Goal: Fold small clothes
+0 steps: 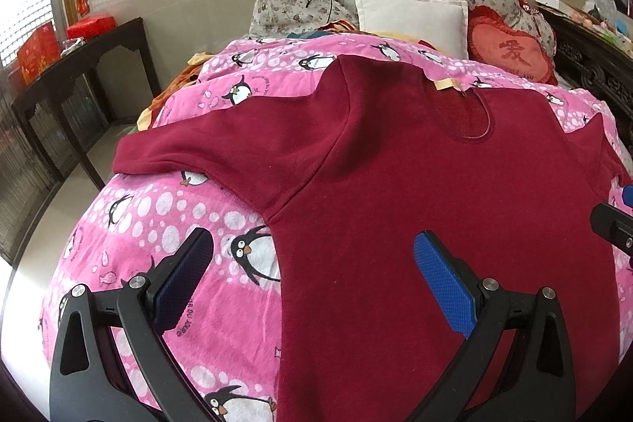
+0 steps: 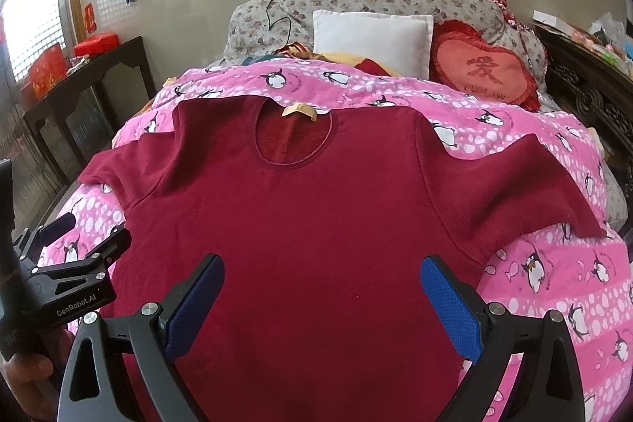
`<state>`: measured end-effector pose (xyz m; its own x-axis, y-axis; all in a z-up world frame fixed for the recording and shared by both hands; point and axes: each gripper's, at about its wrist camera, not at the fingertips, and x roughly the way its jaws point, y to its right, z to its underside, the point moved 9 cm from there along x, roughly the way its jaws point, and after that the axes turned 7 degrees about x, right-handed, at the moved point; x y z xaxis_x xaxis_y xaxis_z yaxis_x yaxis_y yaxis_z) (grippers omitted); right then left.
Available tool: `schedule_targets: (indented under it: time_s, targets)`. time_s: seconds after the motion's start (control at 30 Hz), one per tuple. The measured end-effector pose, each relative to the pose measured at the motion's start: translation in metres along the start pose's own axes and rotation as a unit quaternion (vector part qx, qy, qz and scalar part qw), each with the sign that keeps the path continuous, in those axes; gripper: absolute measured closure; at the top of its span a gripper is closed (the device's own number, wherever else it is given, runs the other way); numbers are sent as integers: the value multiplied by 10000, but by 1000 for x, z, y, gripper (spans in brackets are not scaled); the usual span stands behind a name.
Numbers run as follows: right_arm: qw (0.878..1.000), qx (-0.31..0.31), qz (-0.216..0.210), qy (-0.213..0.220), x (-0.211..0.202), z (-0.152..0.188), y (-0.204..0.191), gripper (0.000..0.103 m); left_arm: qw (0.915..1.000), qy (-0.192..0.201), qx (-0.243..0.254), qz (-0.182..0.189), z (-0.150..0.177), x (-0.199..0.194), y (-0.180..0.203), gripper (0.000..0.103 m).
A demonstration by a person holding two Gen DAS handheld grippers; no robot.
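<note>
Jaws spread wide above flat fleecy sweater (image 2: 316, 224).

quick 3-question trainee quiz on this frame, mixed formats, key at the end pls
1. True or false: the dark red shirt lies spread flat on the pink penguin quilt, both sleeves out.
2. Multiple choice: the tan neck label sits at the shirt's (A) hem, (B) collar, (C) left cuff.
3. Short answer: what does either gripper hold, left gripper or right gripper?

Key: 1 true. 2 B. 3 nothing; both have their fingers spread open over the shirt's lower part.
</note>
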<state>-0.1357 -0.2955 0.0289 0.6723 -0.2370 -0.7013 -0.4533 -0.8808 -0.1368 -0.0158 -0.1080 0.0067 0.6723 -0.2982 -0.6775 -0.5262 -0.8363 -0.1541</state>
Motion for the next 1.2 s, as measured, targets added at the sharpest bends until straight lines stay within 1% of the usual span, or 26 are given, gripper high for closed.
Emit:
schedule_targets:
  time_s: [0.23, 0.33, 0.43, 0.63, 0.8, 0.93, 1.07, 1.2]
  targets:
    - [9999, -12, 117, -15, -2, -2, -8, 4, 10000, 3, 3, 45, -2, 1, -1, 1]
    - [9999, 65, 49, -67, -6, -2, -13, 4, 9999, 38, -35, 91, -4, 1, -3, 1]
    - [9999, 61, 91, -64, -13, -3, -18, 4, 9998, 79, -89, 162, -6, -2, -4, 1]
    - [9998, -32, 191, -24, -26, -5, -33, 4, 9994, 160, -140, 260, -9, -11, -12, 1]
    - [9995, -219, 215, -11, -27, -5, -49, 4, 9994, 194, -197, 219, -6, -15, -24, 1]
    - [9992, -364, 166, 1, -16, -5, -63, 4, 9995, 110, -262, 122, -1, -10, -39, 1]
    - [9989, -415, -168, -145, 14, -8, -83, 4, 9991, -112, -401, 115, 7, 6, -59, 1]
    - [9970, -496, -476, -366, 52, -11, -108, 4, 9958, -392, -801, 198, 14, 27, -96, 1]
